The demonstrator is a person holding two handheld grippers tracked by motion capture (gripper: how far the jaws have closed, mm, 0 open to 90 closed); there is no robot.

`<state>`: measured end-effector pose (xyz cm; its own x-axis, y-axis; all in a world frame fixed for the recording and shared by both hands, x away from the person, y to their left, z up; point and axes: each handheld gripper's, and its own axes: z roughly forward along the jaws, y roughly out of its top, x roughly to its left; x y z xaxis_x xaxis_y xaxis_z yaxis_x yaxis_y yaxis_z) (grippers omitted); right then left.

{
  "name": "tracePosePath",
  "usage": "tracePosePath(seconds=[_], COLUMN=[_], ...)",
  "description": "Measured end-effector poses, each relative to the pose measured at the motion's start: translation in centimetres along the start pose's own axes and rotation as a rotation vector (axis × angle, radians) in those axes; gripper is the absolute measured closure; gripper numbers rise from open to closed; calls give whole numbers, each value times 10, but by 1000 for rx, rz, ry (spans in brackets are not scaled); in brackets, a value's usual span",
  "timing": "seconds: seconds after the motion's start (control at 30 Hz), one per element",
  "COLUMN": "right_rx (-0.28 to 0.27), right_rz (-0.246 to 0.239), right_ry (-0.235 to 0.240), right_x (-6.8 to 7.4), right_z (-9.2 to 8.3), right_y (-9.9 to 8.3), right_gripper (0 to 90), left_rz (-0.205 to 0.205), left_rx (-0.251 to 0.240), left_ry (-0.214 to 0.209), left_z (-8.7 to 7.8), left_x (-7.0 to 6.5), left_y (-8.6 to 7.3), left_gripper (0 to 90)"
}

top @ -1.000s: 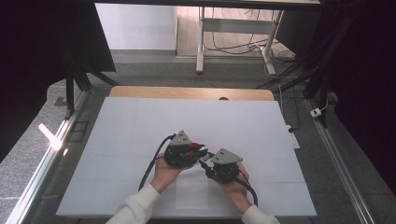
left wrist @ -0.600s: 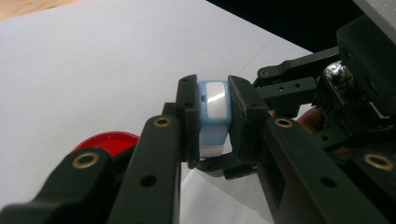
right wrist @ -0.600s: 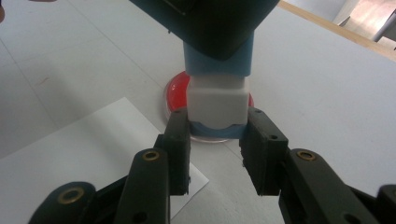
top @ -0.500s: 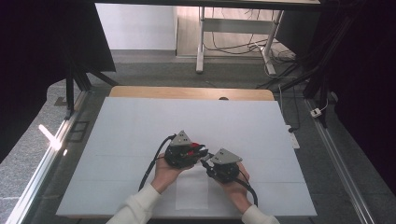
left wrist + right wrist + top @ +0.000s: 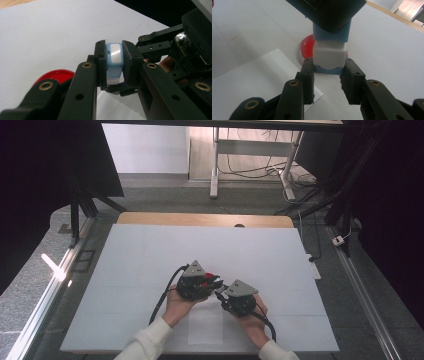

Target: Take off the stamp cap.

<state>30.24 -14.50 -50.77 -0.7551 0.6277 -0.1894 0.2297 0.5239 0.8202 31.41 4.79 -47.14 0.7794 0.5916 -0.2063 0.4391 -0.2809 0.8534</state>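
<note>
While the left gripper (image 5: 113, 62) clamps the blue-and-white stamp (image 5: 114, 62), the right gripper (image 5: 328, 75) pinches its base

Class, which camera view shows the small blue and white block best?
The right gripper view: the blue and white block faces the camera, white end between the jaws. The left gripper view shows its blue end clamped. In the high view it cannot be made out between the grippers.

Stamp (image 5: 114, 62) between both hand-held grippers, lid (image 5: 53, 76) on table (image 5: 150, 255) beneath
</note>
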Motion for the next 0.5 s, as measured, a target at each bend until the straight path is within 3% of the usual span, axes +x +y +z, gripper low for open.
tracePosePath(seconds=[0.3,0.5], right_rx=[-13,-8], right_rz=[-4,-17], right_ry=[-26,-11], right_x=[3,2], right_z=[-3,-2], right_y=[0,-1], right_gripper=[657,658], left_rz=[-5,-12], left_rx=[-13,-2], left_ry=[-3,-11], left_z=[-2,-2], left_x=[0,1], left_y=[0,0], left_gripper=[754,754])
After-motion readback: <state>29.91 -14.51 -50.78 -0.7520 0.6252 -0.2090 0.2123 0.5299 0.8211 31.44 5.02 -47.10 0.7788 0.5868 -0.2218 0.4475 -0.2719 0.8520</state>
